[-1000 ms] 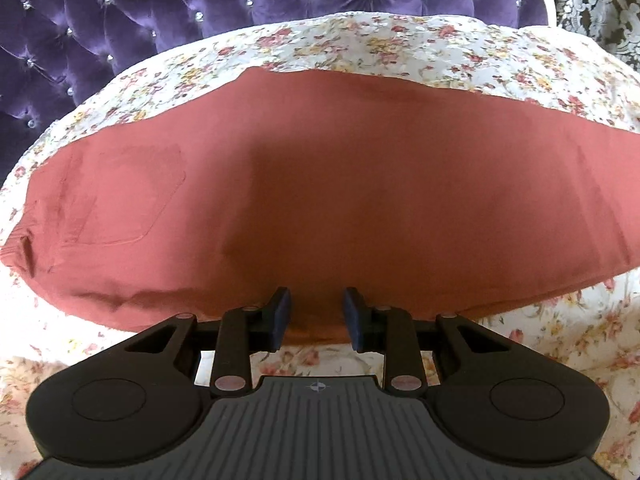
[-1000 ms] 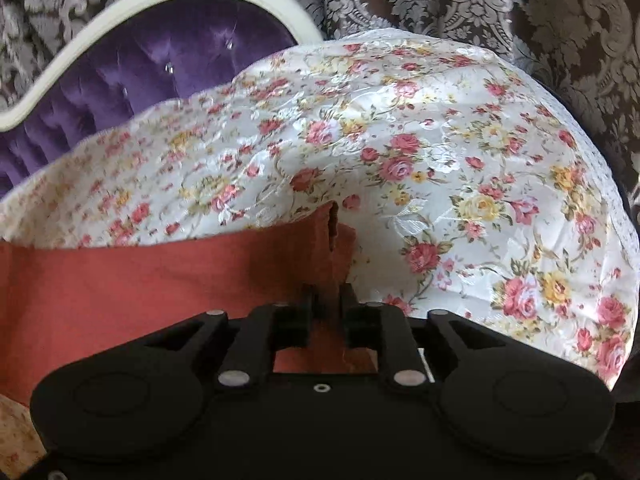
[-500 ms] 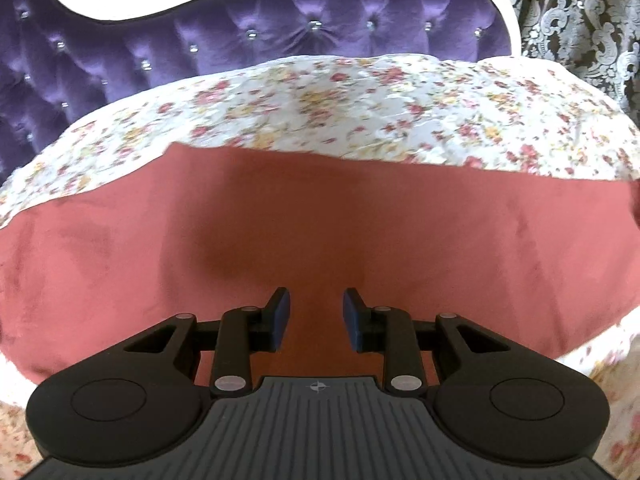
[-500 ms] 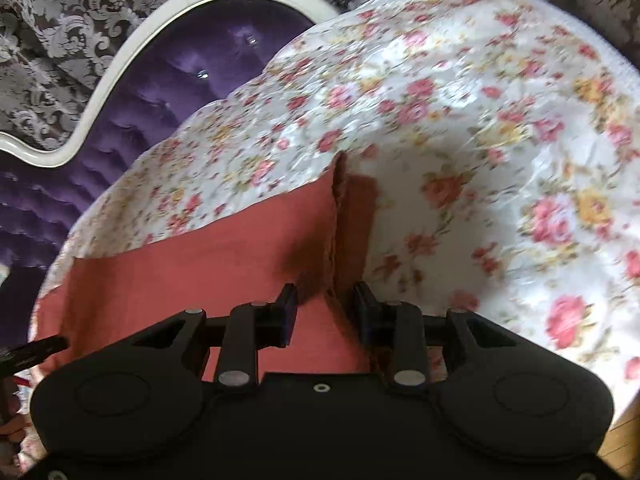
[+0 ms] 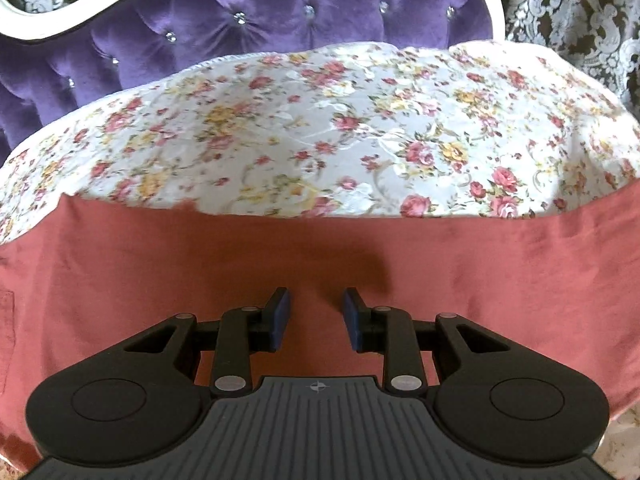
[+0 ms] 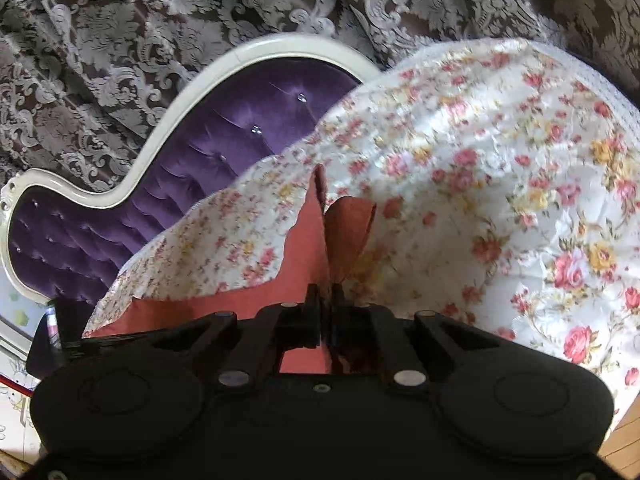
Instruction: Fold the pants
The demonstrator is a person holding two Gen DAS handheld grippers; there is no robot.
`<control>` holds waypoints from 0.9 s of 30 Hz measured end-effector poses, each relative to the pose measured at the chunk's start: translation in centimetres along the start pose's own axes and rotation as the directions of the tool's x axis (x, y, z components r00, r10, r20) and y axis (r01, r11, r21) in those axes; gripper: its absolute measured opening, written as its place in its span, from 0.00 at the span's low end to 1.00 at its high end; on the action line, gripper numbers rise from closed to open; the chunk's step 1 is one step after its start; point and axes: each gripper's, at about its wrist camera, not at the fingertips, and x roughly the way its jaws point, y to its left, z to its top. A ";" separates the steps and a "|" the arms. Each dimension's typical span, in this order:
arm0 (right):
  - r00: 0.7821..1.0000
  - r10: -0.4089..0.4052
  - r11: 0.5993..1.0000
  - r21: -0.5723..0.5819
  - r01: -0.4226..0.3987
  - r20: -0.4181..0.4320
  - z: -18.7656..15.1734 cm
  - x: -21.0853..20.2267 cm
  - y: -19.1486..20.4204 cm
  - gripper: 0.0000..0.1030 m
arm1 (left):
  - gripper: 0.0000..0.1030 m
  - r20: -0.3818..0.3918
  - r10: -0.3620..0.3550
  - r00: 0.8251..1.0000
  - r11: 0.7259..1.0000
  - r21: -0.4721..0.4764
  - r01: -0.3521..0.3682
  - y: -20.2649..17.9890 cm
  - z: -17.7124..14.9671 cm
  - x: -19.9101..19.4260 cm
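The rust-red pants (image 5: 304, 256) lie spread flat across a floral bedspread (image 5: 320, 132), filling the lower half of the left wrist view. My left gripper (image 5: 316, 316) is open, its blue pads apart just above the cloth, holding nothing. My right gripper (image 6: 327, 300) is shut on the end of the pants (image 6: 316, 240), and the pinched cloth stands up in a raised fold above the bedspread (image 6: 500, 200).
A purple tufted headboard (image 5: 280, 20) with a white frame rises behind the bed; it also shows in the right wrist view (image 6: 180, 184). Patterned curtains (image 6: 200, 20) hang behind. A strip of wooden floor (image 6: 624, 440) shows at the right bed edge.
My right gripper opened, then closed on the pants' end and lifted it into a fold. My left gripper, still open, moved forward over the pants toward the headboard.
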 end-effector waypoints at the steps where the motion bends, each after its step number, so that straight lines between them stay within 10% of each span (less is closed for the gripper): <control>1: 1.000 0.002 1.000 -0.004 -0.002 0.000 0.1 -0.1 0.1 0.12 | 0.28 0.005 0.009 1.000 1.000 0.006 -0.009 -0.3 -0.1 0.2; 27: 1.000 0.021 0.989 -0.145 -0.022 -0.002 0.3 0.4 12.2 0.12 | 0.28 -0.006 -0.039 0.999 0.999 0.023 0.039 3.2 -7.2 -4.7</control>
